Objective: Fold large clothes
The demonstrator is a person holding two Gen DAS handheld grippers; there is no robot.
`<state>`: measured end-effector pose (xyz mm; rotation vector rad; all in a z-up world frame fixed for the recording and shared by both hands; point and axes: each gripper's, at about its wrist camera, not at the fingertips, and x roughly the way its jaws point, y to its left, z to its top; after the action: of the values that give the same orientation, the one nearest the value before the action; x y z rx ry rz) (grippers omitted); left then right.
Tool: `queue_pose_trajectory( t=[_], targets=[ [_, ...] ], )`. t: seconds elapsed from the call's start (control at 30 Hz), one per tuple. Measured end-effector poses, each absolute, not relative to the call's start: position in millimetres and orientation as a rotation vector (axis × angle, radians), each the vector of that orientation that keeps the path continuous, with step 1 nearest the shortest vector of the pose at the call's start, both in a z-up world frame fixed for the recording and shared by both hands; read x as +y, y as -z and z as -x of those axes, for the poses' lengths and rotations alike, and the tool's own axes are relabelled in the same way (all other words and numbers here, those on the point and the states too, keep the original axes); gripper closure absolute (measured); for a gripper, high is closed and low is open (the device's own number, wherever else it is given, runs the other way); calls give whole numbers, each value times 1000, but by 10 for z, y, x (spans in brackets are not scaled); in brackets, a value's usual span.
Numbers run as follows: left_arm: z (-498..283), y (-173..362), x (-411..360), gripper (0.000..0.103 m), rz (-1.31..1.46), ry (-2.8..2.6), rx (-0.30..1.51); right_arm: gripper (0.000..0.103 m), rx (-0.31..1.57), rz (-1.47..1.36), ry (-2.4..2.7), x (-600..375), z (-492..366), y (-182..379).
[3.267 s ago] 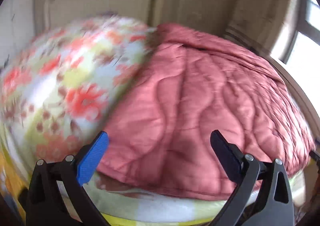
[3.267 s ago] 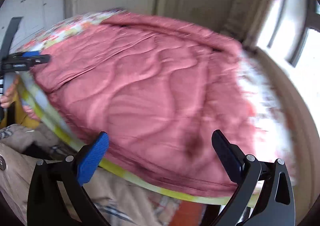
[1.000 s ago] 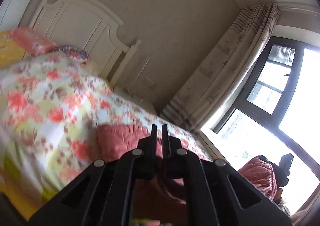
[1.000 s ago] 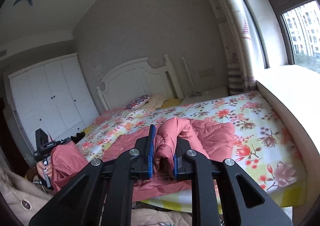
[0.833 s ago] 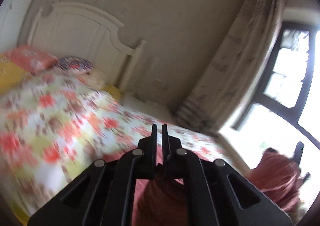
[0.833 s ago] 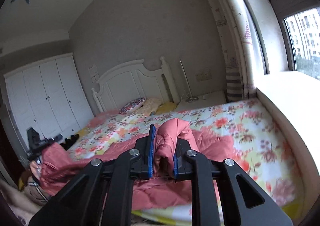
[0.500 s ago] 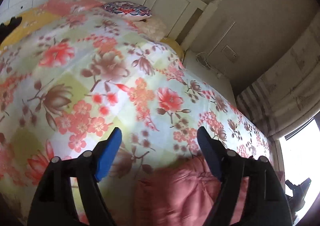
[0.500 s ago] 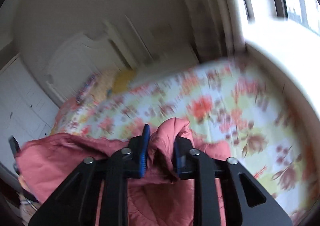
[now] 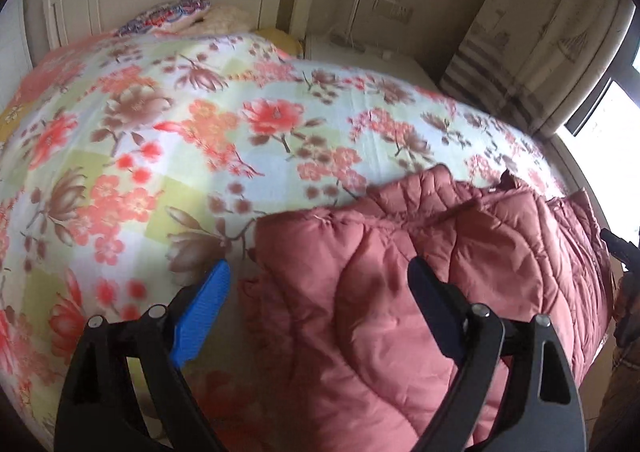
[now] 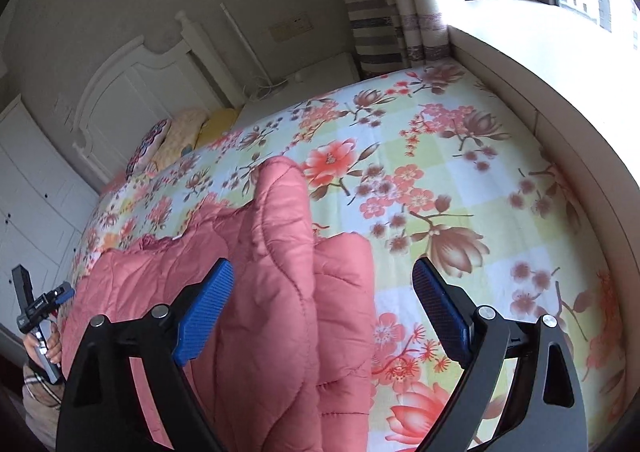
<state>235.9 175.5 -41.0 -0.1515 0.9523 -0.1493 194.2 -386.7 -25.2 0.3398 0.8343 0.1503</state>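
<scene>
A pink quilted coat point(image 9: 460, 244) lies bunched on the floral bed cover point(image 9: 180, 131). My left gripper point(image 9: 318, 264) hovers over the coat's left edge; its jaws stand wide and are closing a little, the padding under the gap but not pinched. In the right wrist view the coat point(image 10: 272, 232) runs as a raised fold toward the headboard. My right gripper point(image 10: 322, 264) hangs over its right end, jaws opening, pads clear of the fabric. The left gripper point(image 10: 44, 304) shows at the far left in a hand point(image 10: 48, 350).
The bed cover point(image 10: 460, 171) lies bare to the right of the coat. Pillows point(image 10: 176, 139) lean on the white headboard point(image 10: 132, 91). A white nightstand point(image 9: 360, 55), a striped curtain point(image 9: 540, 39), a window ledge point(image 10: 560, 83) and a white wardrobe point(image 10: 28, 187) surround the bed.
A second ago both grippers were shut on raised folds of the coat. Both have since dropped toward the bed and opened, and the coat now rests on the cover.
</scene>
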Motion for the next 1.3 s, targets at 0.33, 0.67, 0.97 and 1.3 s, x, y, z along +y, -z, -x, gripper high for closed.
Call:
queue_pose_trajectory(
  t=[0.33,0.67,0.97,1.3],
  targets=[
    [-1566,-324,1617,94,39,137,609,90,747,-187,-189,-3482,-1680,81],
    [-2823,-170,1243,93,-137,-125,723,90,630,-229,-64,-3359,-1941,-612],
    [-3151,838,1411,68,-70,-294,898,78,831,-290,67,-3420,-2535,695],
    [-3183,873,1291,56,-181,-370,900,53,824,-233,104,-3366,-2554,686]
  ],
)
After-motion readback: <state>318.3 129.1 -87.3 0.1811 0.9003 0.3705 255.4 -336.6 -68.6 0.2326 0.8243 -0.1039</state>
